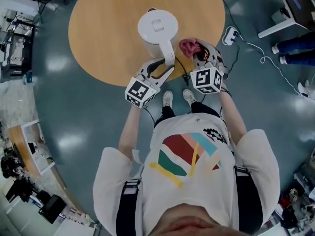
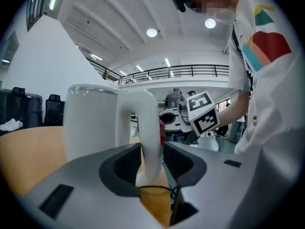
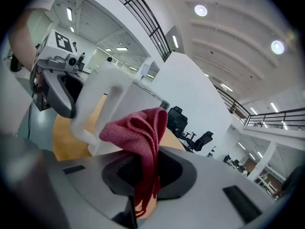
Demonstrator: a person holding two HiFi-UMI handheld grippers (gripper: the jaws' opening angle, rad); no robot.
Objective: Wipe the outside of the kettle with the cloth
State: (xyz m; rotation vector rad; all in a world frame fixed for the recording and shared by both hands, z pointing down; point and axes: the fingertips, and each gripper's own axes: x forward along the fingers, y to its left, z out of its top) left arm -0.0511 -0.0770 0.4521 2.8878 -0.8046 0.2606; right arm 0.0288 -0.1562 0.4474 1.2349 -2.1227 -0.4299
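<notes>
The left gripper [image 2: 152, 147] clamps the handle [image 2: 148, 123] of the white plastic kettle [image 1: 157, 26]. The right gripper [image 3: 147, 162], at its 4 o'clock, pinches the red knitted cloth [image 3: 136, 128]. Hard wiping may twist the handle loose.

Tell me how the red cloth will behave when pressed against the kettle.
Probably floppy: the red cloth droops in folds over the right gripper's jaws. Likely light and not slippery, given its knit texture. It should mould to the kettle's curved side.

Bright, even light falls from round ceiling lamps [image 2: 151, 32], leaving pale glare patches on the glossy floor [image 1: 64, 63]. My gripper views bulge, black at the corners, with my left tongs [image 2: 152, 149] and right tongs [image 3: 145, 168] softly blurred up close.
</notes>
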